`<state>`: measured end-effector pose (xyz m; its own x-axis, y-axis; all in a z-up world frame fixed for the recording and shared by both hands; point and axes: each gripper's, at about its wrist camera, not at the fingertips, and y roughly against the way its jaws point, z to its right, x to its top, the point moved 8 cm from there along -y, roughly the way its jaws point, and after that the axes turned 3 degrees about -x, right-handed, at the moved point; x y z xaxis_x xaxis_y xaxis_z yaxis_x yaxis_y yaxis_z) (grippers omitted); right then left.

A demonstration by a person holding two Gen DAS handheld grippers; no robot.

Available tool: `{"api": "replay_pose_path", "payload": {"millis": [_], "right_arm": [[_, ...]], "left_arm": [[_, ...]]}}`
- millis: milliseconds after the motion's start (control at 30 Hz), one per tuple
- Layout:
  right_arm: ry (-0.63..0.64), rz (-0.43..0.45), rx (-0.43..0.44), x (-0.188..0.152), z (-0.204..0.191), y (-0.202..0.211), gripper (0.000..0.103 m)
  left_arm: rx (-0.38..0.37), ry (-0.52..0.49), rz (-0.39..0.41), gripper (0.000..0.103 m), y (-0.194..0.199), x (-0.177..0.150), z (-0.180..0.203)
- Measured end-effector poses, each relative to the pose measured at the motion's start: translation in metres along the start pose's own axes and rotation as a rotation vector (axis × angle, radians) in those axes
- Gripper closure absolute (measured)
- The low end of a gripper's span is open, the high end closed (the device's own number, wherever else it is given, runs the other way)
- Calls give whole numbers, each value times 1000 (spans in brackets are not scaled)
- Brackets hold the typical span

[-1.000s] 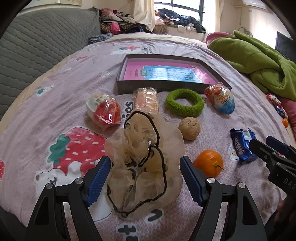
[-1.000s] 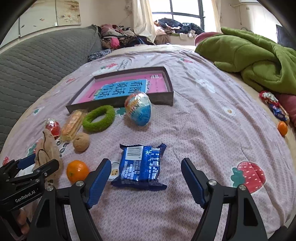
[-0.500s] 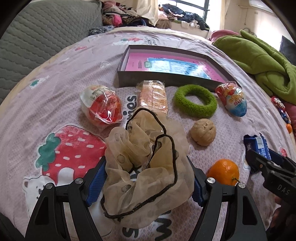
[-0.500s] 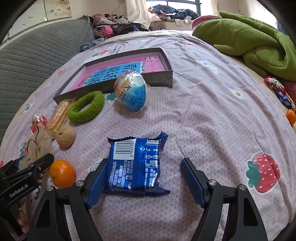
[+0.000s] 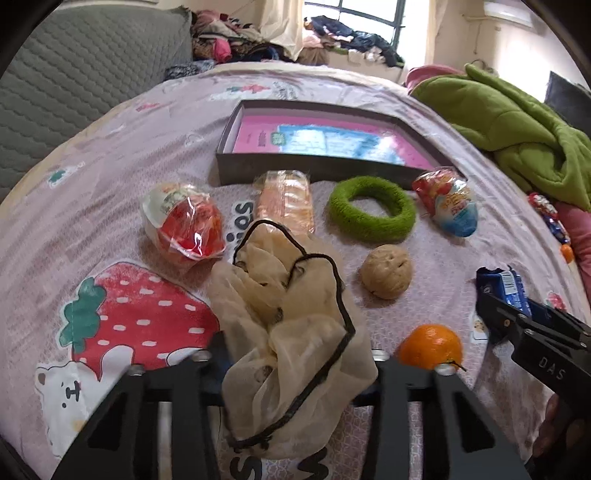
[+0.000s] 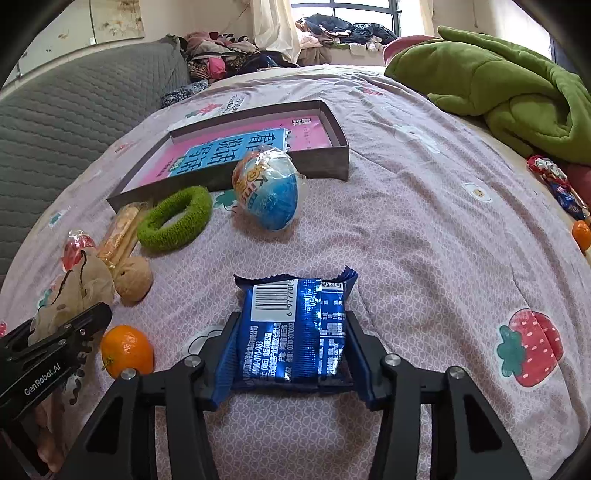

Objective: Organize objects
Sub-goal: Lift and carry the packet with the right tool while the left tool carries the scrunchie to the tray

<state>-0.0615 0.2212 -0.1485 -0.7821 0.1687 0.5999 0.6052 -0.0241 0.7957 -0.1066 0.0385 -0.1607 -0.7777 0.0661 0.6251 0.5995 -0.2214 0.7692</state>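
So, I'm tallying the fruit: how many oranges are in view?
2: one orange beside the left hand-held gripper, another small orange at the bed's far right edge. Others may be hidden.

Daylit window [image 5: 369, 29], grey quilted headboard [image 5: 74, 85], clothes-strewn sill [image 6: 343, 33].

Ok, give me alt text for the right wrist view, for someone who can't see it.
The right claw is closing on a blue snack packet lying on a pink strawberry-print bedsheet. Beyond it lie a blue wrapped egg, a green ring and a shallow box; a mandarin sits left.
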Motion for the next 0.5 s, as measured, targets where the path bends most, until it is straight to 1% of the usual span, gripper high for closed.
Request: {"api": "replay_pose_path", "payload": {"millis": [33,67,167,233,500], "right_arm": [[-1,0,3,0,0,0,51],[-1,1,6,0,0,1,51],[-7,13,18,2,0,3,51],[-8,16,23,2,1,5,51],[21,60,16,10,-2,19,51]], "left_arm": [[-7,-1,3,75,1,0,0],[-17,0,6,81,1,1,0],[-43,-1,15,85,5,1,1],[-59,0,19,85,7,1,3],[-52,-27,81,85,27,9,9]]}}
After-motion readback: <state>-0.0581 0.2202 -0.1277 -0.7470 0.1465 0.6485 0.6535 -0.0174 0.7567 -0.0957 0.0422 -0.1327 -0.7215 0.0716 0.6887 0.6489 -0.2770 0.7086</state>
